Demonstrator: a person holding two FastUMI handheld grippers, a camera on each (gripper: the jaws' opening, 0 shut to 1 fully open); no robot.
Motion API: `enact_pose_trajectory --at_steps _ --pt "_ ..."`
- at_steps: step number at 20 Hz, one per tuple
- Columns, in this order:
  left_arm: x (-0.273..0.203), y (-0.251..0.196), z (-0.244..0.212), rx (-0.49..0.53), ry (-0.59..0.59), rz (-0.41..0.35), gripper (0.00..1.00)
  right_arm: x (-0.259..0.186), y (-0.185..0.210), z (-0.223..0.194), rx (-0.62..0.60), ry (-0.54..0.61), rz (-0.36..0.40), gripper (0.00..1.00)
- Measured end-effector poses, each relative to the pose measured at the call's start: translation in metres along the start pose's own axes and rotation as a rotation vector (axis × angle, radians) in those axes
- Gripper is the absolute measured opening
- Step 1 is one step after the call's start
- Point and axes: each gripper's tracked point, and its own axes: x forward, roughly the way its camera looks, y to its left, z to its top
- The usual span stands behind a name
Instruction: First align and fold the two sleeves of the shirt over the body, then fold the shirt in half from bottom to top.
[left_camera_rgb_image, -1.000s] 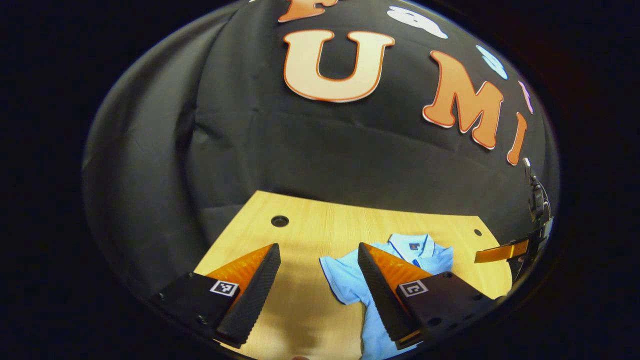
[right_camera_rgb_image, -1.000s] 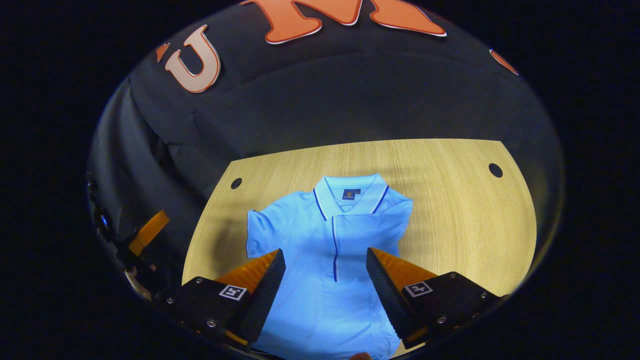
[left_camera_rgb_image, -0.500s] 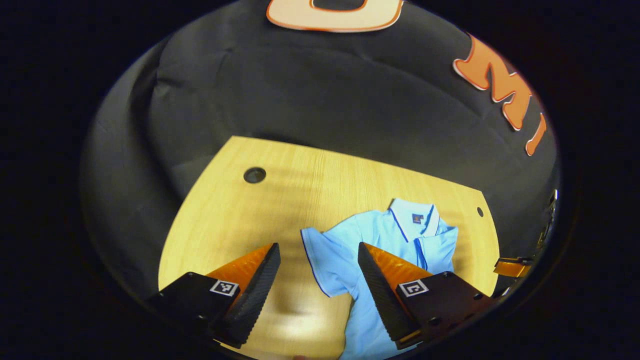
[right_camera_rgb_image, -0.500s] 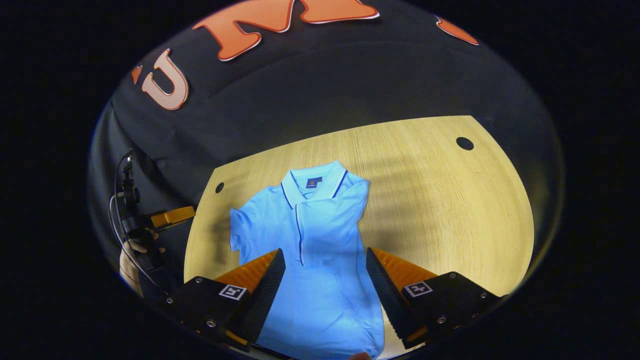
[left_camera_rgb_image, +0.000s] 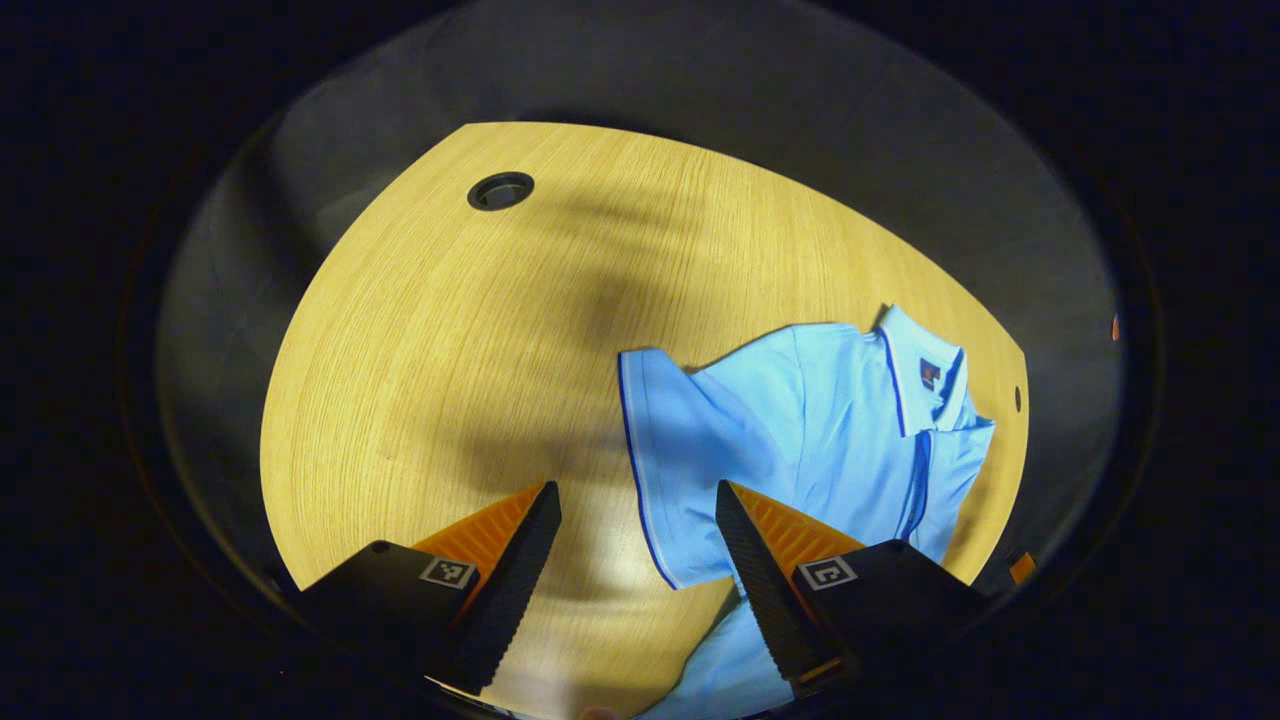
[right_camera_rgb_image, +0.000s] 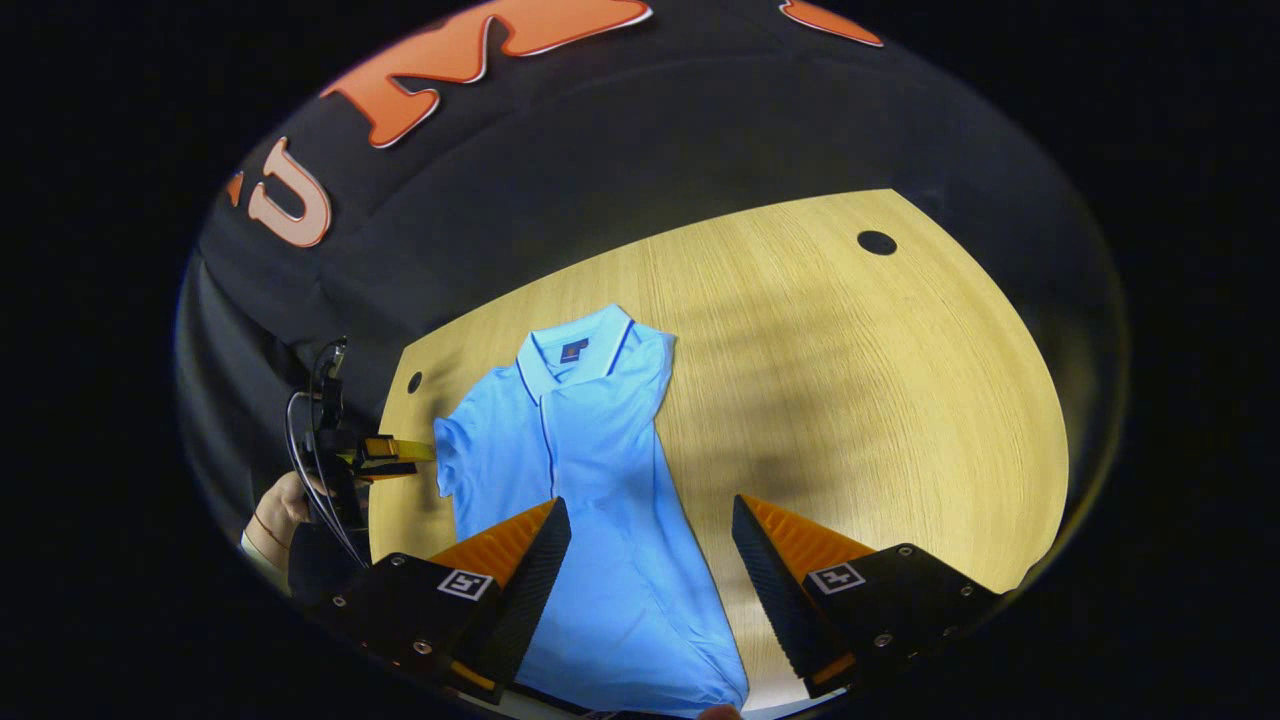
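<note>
- left gripper (left_camera_rgb_image: 638, 545): fingers spread wide, nothing between them, hovering over the outer hem of the shirt's left sleeve (left_camera_rgb_image: 668, 470); judged to be lining up for a pinch on that hem. seen from the right gripper view it sits just beside the sleeve, held by a hand (right_camera_rgb_image: 278, 508).
- right gripper (right_camera_rgb_image: 650, 560): fingers likewise apart and empty, hanging above the lower body of the shirt, near its right-hand edge; probably waiting its turn.
- shirt (right_camera_rgb_image: 585, 470): one, light blue polo with dark piping, lying face up and flat on the table, collar (right_camera_rgb_image: 575, 350) toward the booth wall, hem toward the person. this layout suits folding sleeves inward first.
- sleeves: left one still spread out to the side; the right-hand side shows no sleeve sticking out, so it looks already tucked, though i cannot be sure.
- table (right_camera_rgb_image: 880, 400): one, pale wood, with cable holes (right_camera_rgb_image: 876, 242), two counted at the far corners.
- count: two grippers, one shirt, one table.
</note>
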Motion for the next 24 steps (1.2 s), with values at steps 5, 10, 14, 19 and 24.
enact_pose_trajectory --at_steps 5,10,14,19,24 --pt "0.014 -0.005 -0.004 0.033 0.042 0.043 1.0 0.002 -0.021 -0.005 -0.011 -0.001 -0.052 0.98" --pt "0.017 0.002 -0.006 0.038 0.061 0.078 0.96 -0.006 -0.017 -0.006 -0.012 -0.01 -0.033 0.98" --pt "0.018 0.003 -0.005 0.008 0.043 0.096 0.64 -0.01 -0.016 -0.006 -0.013 -0.026 -0.029 0.98" --pt "0.005 -0.017 0.0 0.064 -0.003 0.079 0.12 -0.015 -0.021 -0.018 0.018 -0.021 -0.026 0.98" --pt "-0.042 -0.076 0.017 0.246 -0.117 0.04 0.11 -0.012 -0.036 -0.029 0.037 -0.035 -0.013 0.98"
